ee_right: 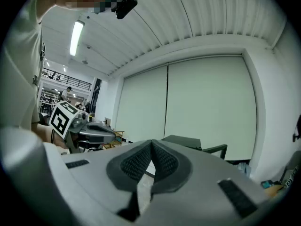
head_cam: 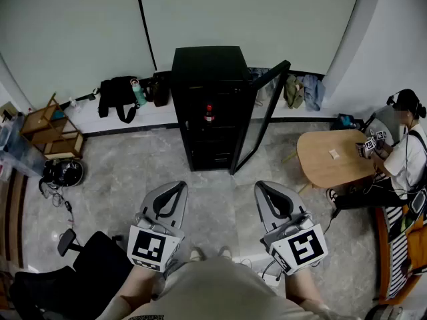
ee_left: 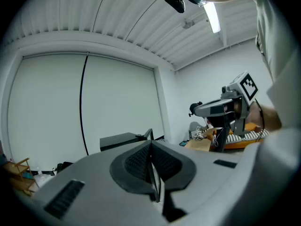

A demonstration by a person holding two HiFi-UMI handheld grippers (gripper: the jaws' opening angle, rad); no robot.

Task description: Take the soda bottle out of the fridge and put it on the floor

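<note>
A small black fridge stands against the far wall with its door swung open to the right. On a shelf inside it stands the soda bottle, dark with a red label. My left gripper and right gripper hover side by side close to me, well short of the fridge. Both are shut with nothing between their jaws. In the left gripper view the fridge top shows past the shut left gripper; in the right gripper view the fridge top lies beyond the shut right gripper.
A round wooden table stands at the right with a seated person holding grippers. A black bag and bottle lie on the ledge left of the fridge. A wooden shelf, a helmet and a black chair are at the left.
</note>
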